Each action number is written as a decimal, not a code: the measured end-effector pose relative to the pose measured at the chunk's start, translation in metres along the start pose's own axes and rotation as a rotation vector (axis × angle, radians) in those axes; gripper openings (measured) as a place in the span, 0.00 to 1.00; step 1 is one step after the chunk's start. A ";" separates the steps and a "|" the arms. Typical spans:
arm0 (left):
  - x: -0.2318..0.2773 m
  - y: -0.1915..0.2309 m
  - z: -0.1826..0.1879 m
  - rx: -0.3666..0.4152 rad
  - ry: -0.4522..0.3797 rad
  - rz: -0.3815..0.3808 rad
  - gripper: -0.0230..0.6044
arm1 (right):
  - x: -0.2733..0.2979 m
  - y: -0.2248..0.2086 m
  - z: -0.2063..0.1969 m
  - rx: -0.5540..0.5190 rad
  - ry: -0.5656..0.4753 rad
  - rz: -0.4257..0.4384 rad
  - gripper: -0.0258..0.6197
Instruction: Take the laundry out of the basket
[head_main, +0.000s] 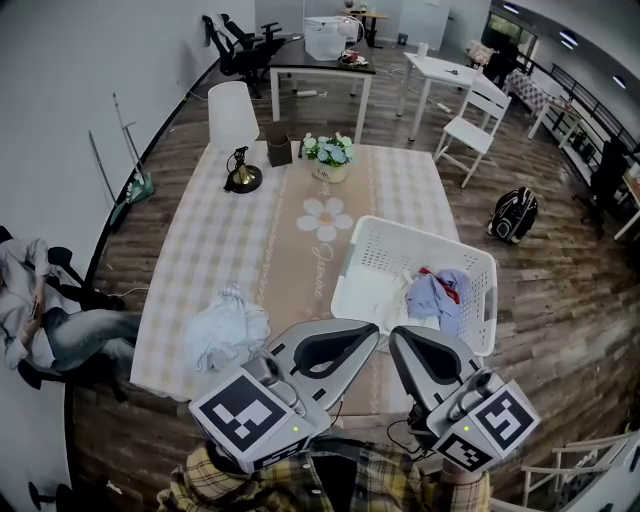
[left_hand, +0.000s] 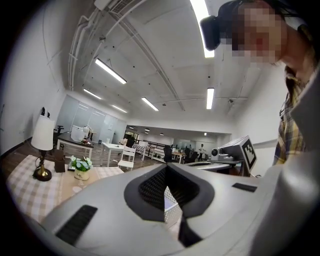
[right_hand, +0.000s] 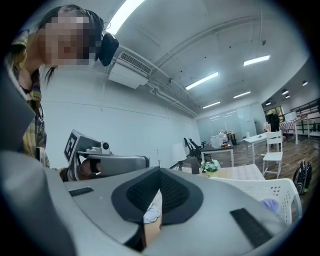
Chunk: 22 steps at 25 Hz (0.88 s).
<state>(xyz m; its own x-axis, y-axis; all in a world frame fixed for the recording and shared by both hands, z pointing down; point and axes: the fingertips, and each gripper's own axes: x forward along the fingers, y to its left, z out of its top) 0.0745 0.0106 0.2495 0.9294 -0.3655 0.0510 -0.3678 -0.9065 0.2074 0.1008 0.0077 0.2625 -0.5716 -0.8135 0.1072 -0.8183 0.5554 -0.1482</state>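
Note:
The white laundry basket (head_main: 478, 262) stands on the right of the checked table. Inside it lie a lilac-blue garment (head_main: 440, 292), a white garment (head_main: 385, 295) and a bit of red cloth. A pale blue and white garment (head_main: 225, 335) lies bunched on the tablecloth to the left. My left gripper (head_main: 365, 332) and right gripper (head_main: 400, 338) hover side by side over the table's front edge, just short of the basket. Both are shut with nothing between the jaws. From the right gripper view the basket (right_hand: 270, 192) shows to the right, beyond the shut right gripper (right_hand: 160, 172).
At the table's far end stand a white lamp (head_main: 233, 120), a small brown box (head_main: 279, 150) and a flower pot (head_main: 328, 155). A white chair (head_main: 470, 120) and a black backpack (head_main: 513, 213) are on the floor to the right. A person sits by the left wall (head_main: 40, 310).

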 end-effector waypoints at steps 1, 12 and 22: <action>0.000 0.000 -0.001 0.000 0.000 -0.001 0.07 | 0.000 0.000 -0.001 0.000 0.001 -0.002 0.03; 0.000 0.007 -0.006 -0.002 0.010 0.004 0.07 | 0.000 -0.006 -0.006 0.015 0.004 -0.032 0.03; -0.007 0.007 -0.010 -0.017 0.024 -0.029 0.07 | -0.003 -0.001 -0.008 0.023 0.010 -0.086 0.03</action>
<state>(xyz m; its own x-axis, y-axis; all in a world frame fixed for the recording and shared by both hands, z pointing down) 0.0659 0.0091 0.2606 0.9402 -0.3338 0.0682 -0.3405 -0.9129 0.2252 0.1030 0.0108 0.2700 -0.5004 -0.8559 0.1306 -0.8625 0.4797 -0.1609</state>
